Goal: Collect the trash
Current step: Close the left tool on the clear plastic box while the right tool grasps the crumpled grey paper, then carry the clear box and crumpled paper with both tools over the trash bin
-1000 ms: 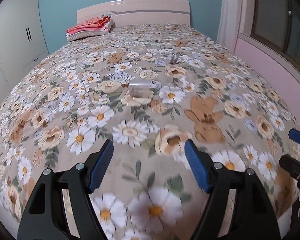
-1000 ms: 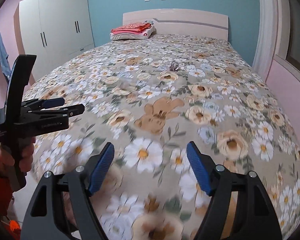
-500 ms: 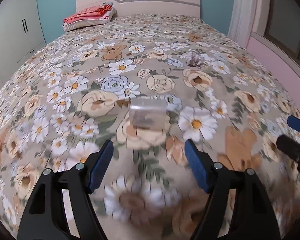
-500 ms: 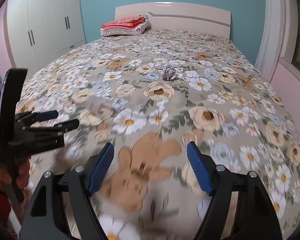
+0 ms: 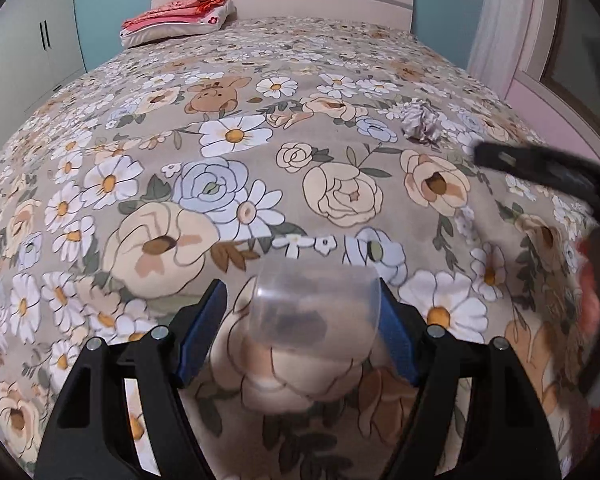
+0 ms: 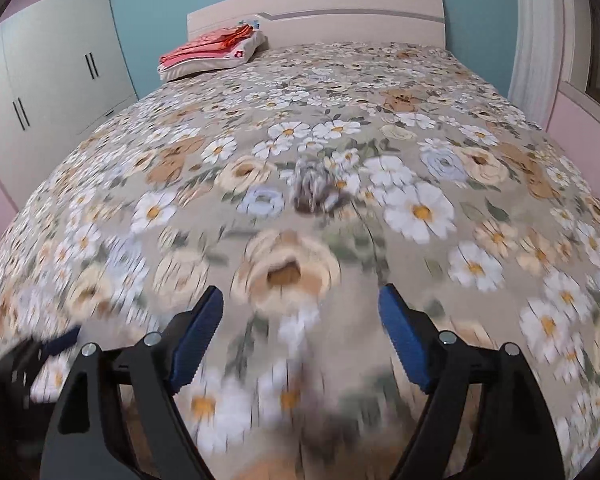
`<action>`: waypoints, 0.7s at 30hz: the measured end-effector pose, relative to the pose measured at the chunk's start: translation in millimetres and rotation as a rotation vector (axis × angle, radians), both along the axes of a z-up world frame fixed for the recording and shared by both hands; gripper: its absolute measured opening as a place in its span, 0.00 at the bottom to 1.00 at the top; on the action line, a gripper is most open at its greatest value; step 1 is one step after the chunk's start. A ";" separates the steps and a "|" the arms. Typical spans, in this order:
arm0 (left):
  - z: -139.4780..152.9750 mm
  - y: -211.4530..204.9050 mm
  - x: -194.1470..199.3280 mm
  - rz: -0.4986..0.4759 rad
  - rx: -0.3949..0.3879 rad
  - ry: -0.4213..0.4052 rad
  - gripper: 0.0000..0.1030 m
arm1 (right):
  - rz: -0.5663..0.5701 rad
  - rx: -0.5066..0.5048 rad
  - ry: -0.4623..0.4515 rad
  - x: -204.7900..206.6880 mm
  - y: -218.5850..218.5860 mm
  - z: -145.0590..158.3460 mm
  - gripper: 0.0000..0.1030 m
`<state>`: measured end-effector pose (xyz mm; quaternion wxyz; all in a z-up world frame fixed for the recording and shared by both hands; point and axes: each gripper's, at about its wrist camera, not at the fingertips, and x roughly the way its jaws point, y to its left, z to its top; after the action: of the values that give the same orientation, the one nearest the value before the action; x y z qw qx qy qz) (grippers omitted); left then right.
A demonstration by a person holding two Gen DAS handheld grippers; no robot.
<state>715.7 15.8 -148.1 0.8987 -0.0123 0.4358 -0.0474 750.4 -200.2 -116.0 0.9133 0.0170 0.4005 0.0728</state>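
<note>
Both hand-held grippers closed in on bed (image 5: 100, 128) trash — left hand-held gripper (image 5: 300, 332) unclenched, straddling clear cup (image 5: 316, 312), no squeeze yet; right hand-held gripper (image 6: 300, 332) jaws just widened, empty, crumpled paper (image 6: 314, 190) ahead.

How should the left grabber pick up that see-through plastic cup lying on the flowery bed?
Probably squeeze the clear plastic cup across its round side wall, coming down from above and from the near end of the bed. It lies on its side on the bedspread, between the open blue pads of the left gripper. Squeeze gently; thin plastic probably crumples.
</note>
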 end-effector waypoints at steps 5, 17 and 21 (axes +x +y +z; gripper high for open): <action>-12.1 -1.6 17.9 -0.009 -0.002 0.021 0.71 | -0.032 -0.037 0.018 61.4 10.1 -17.4 0.80; -22.6 -0.4 41.1 -0.003 -0.008 0.017 0.52 | -0.046 -0.038 0.081 132.5 12.9 -50.0 0.38; -20.0 0.3 38.7 -0.002 -0.014 0.013 0.52 | -0.051 -0.015 0.081 127.0 11.4 -47.2 0.32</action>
<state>754.4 16.1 -168.1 0.8957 -0.0186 0.4414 -0.0511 877.4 -188.7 -163.2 0.8980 0.0233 0.4371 0.0457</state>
